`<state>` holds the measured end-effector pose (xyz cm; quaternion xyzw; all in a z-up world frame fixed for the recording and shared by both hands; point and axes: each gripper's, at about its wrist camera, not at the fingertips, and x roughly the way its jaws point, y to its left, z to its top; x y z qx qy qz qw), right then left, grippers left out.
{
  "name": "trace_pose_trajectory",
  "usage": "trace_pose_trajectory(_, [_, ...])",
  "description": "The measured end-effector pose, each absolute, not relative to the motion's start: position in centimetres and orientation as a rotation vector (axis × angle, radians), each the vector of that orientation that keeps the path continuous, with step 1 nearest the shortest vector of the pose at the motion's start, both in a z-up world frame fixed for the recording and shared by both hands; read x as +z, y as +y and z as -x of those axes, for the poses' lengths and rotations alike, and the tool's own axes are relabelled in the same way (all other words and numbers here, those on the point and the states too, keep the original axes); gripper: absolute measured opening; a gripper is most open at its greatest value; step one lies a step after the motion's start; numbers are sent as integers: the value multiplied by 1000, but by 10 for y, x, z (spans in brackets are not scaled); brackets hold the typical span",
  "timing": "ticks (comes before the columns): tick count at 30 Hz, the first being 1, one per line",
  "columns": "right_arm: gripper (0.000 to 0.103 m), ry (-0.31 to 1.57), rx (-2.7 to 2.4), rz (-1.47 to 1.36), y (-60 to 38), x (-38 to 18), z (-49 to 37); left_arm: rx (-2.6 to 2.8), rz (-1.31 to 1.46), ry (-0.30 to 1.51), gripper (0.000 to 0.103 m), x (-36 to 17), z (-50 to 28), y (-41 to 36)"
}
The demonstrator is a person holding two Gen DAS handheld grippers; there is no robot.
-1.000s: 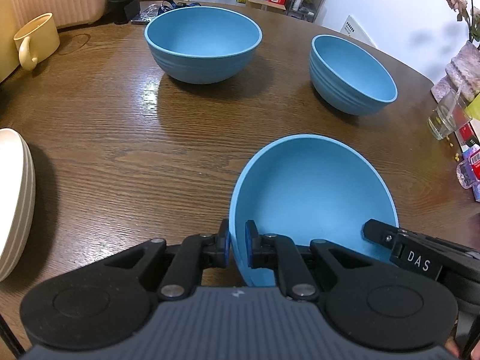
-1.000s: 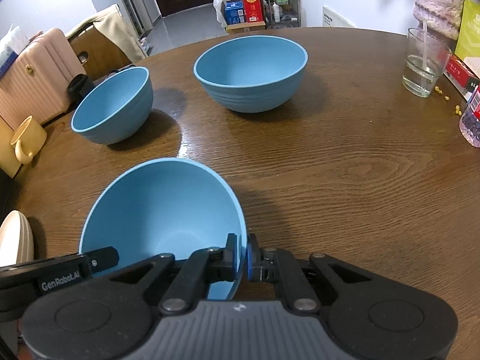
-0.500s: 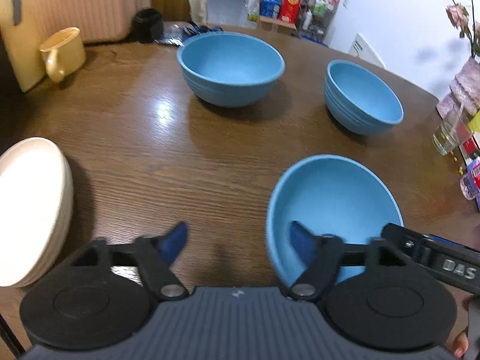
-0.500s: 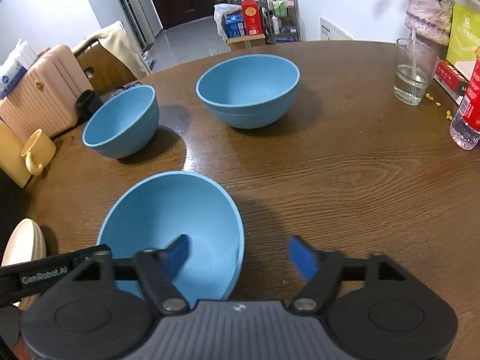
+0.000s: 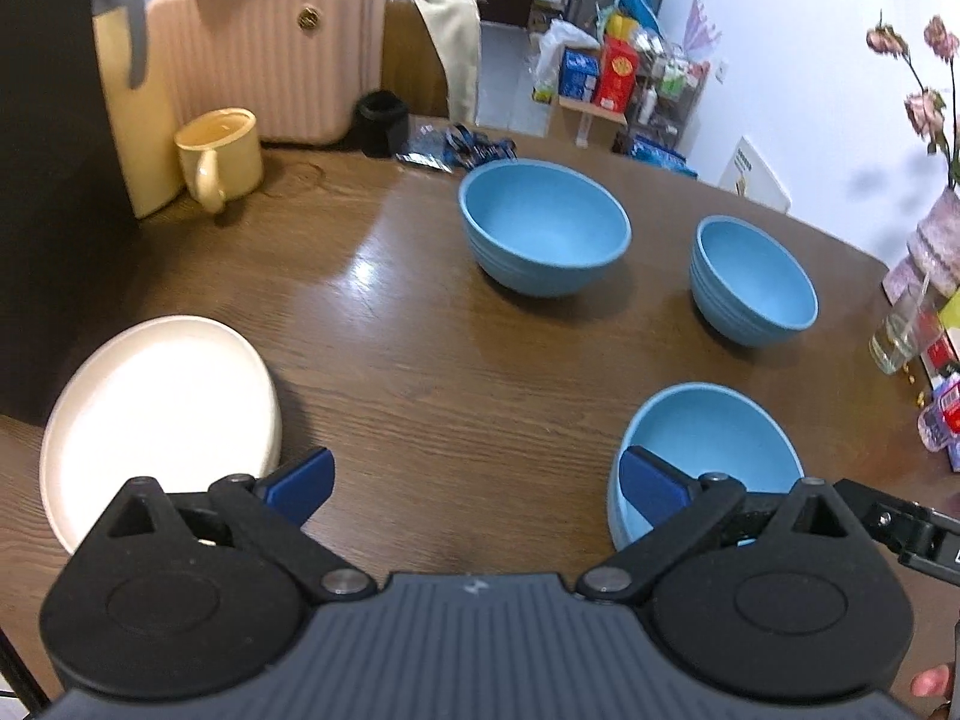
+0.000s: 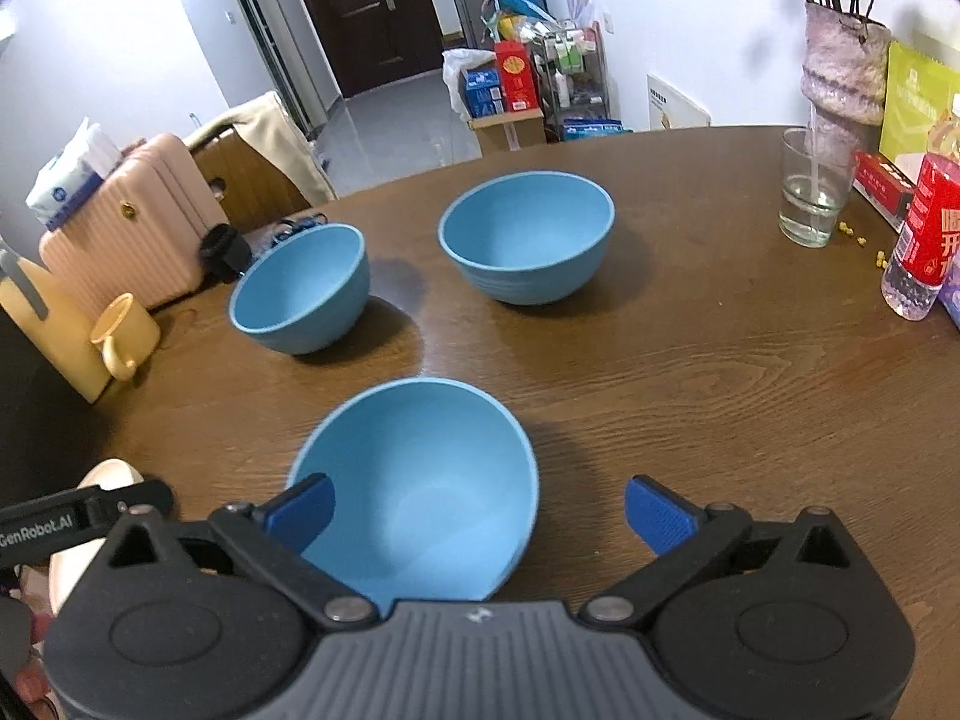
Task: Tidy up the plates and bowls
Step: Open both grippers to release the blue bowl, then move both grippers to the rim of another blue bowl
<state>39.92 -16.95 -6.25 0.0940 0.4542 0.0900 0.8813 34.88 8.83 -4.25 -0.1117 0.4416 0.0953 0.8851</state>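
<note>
both grippers, left (image 5: pixel 474 480) and right (image 6: pixel 477 507), still opening, gripping nothing; near bowl (image 6: pixel 420 480) sits free on the table (image 6: pixel 690 372), plates (image 5: pixel 156 414) at the left edge.

Bare table (image 5: pixel 456 360) lay open mid-scene. Near bowl (image 6: pixel 420 498) sat right, cream plates (image 5: pixel 156 414) left; two far bowls (image 5: pixel 543 228) (image 5: pixel 753 282) blocked beyond. Mug (image 5: pixel 219 156) far left, glass (image 6: pixel 813 192) and bottle (image 6: pixel 924 246) crowded right edge.
</note>
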Motion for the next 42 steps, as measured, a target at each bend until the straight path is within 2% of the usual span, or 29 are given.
trace_pose_trajectory(10, [103,888,221,-223,-148,-34,-389,206,234,857,103,-9,-341,112])
trace_pose_trajectory(20, [103,833,223,-246,-110,-6,-402,167,213,804,103,22,-364,137])
trace_pose_trajectory(31, [103,833,193,-253,-60,8,-436,138,181,813,103,31,-408,169])
trace_pose_trajectory(42, [101,902,113,-327,-34,-5,-478,85,165,865,103,23,-464,193])
